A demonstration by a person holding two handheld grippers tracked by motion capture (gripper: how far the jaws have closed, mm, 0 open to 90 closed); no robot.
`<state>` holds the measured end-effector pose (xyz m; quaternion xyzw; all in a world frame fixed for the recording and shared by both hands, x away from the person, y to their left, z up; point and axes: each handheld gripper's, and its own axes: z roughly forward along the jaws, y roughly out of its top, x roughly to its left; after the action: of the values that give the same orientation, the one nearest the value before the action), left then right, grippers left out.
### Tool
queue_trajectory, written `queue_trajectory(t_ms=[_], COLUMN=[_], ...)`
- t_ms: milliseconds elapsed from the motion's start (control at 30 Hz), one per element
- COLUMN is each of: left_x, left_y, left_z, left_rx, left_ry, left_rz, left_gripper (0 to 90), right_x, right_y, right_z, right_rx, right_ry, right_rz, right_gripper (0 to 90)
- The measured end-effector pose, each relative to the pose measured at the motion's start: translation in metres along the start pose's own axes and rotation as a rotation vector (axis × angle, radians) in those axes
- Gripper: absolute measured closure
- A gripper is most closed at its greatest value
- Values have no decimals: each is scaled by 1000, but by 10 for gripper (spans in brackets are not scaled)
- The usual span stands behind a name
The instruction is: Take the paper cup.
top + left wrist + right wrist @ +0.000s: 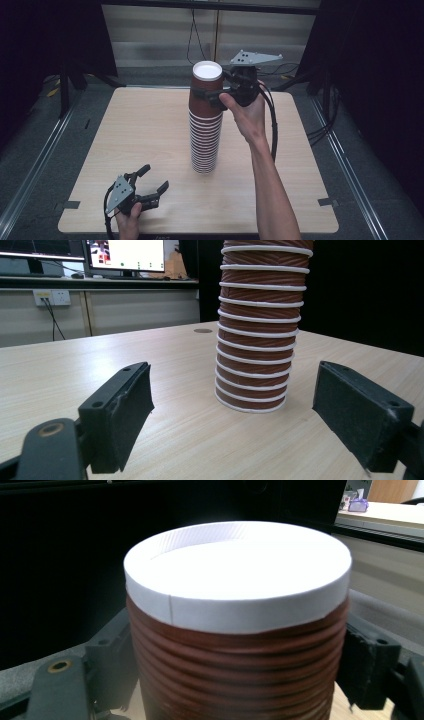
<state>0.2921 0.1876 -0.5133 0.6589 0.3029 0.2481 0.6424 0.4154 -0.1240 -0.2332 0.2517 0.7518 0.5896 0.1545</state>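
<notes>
Cups [206, 120] are standing stacked mid-bench [140, 135]; the right claw [216, 95] is clamping the top cup [206, 82], seemingly about to lift it off, while the left claw [150, 186], nearer the person than the stack, is waiting spread apart.

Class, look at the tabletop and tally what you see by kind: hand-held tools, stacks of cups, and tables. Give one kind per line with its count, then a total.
Tools: 2 (left tool, right tool)
Stack of cups: 1
Table: 1
Total: 4
</notes>
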Motion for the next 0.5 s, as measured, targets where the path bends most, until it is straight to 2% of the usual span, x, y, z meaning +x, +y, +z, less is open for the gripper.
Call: queue_trajectory(t_ms=[200, 500], left_x=[0, 0], left_y=[0, 0], left_z=[0, 0], left_rx=[-2, -4], left_ry=[0, -5], left_rz=[0, -3], left_gripper=[158, 158], right_x=[0, -1], right_y=[1, 9], right_z=[-1, -9], right_rx=[-2, -81], right_ry=[6, 26], right_rz=[-5, 4], right_gripper=[194, 198])
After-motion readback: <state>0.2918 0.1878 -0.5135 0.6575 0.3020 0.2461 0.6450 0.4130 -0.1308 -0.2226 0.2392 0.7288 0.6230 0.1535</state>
